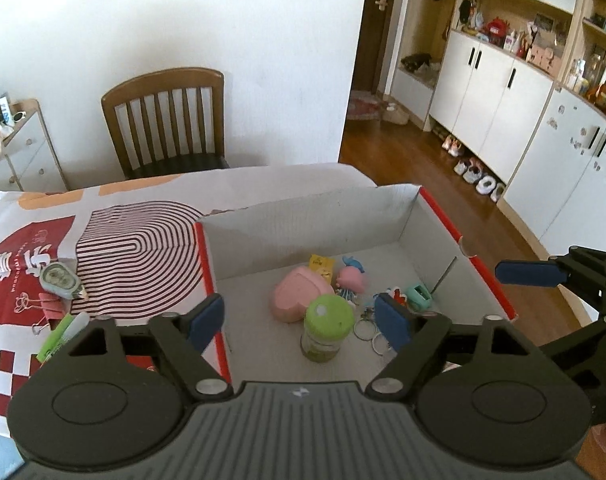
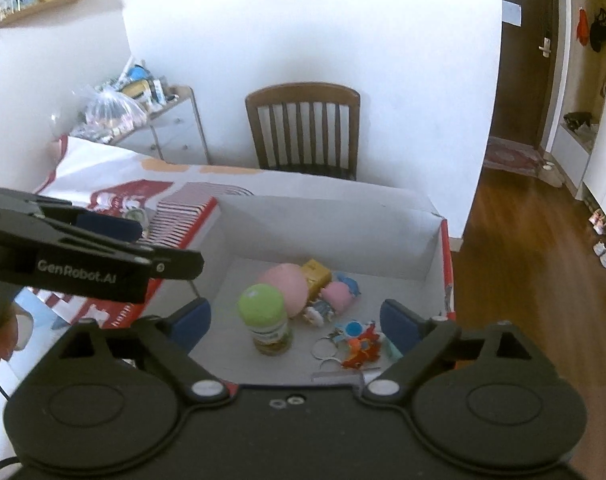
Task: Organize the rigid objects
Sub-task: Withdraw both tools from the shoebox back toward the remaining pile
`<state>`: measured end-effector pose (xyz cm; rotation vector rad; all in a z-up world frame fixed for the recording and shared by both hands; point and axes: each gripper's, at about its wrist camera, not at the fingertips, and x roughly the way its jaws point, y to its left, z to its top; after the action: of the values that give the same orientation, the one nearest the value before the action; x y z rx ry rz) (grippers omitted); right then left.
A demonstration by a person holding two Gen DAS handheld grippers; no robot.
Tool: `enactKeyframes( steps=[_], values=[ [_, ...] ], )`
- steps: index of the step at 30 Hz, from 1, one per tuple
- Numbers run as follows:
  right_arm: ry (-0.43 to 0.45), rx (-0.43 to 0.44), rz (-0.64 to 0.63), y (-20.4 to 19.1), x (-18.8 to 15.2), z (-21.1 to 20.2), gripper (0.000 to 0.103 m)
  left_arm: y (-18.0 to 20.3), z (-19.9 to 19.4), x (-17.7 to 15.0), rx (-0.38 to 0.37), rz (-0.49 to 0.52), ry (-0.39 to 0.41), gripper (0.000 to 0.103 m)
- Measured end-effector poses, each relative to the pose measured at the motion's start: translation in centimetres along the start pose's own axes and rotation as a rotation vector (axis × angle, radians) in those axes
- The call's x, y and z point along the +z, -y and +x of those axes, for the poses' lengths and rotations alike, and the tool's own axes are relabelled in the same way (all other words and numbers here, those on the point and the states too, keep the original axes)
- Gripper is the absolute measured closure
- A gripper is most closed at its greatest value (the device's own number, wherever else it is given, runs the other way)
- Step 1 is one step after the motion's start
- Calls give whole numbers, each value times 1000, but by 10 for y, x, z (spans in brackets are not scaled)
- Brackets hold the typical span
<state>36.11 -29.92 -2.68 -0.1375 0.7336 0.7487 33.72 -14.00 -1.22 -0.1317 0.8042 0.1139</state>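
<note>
Box: a white cardboard box (image 1: 311, 216) with red outer edges sits on the table (image 1: 263, 178), open at the top; it serves as the collection point for small hard items.
Contents: a jar with a green lid (image 1: 326, 330) stands upright near the front; behind it lie a pink heart-shaped case (image 1: 295, 294), a yellow block (image 1: 321, 265), a pink figure (image 1: 350, 278) and a tangle of keyrings (image 1: 369, 330). All are grouped at the box centre, touching or just beside each other.
Left gripper (image 1: 299, 322): jaws wide, nothing between the pads; it hangs above the box's near left wall, angled down.
Right gripper (image 2: 297, 322): jaws wide and empty, poised over the box interior, the jar framed between its fingers but below them.
Left outside: a pale green alarm-clock-shaped item (image 1: 58, 279), pink binder clips (image 1: 43, 312) and a green clip (image 1: 57, 338) lie on the patterned cloth beside the box.
Assessment: sorting appears part done; the cloth items likely remain to be boxed.
</note>
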Motion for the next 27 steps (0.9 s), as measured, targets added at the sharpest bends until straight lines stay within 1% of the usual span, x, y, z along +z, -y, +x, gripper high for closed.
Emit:
enactKeyframes(
  steps=[4, 8, 16, 18, 20, 21, 27],
  values=[
    [19, 16, 12, -10, -1, -8, 3, -7, -13, -8, -12, -23, 11, 19],
    [35, 33, 10, -22, -3, -14, 1, -15, -25, -17, -14, -43, 24, 19],
    [59, 40, -12, -54, -6, -22, 1, -44, -44, -32, -20, -74, 25, 17],
    [58, 33, -16, -63, -7, -21, 1, -54, -49, -36, -29, -80, 37, 15],
    [54, 29, -15, -73, -7, -20, 1, -68, -53, -40, -39, -93, 53, 6],
    [53, 26, -16, -78, -6, -19, 1, -74, -55, -42, -43, -97, 59, 4],
    [42, 16, -25, -113, -5, -13, 1, -120, -62, -53, -26, -129, 88, 3]
  ],
)
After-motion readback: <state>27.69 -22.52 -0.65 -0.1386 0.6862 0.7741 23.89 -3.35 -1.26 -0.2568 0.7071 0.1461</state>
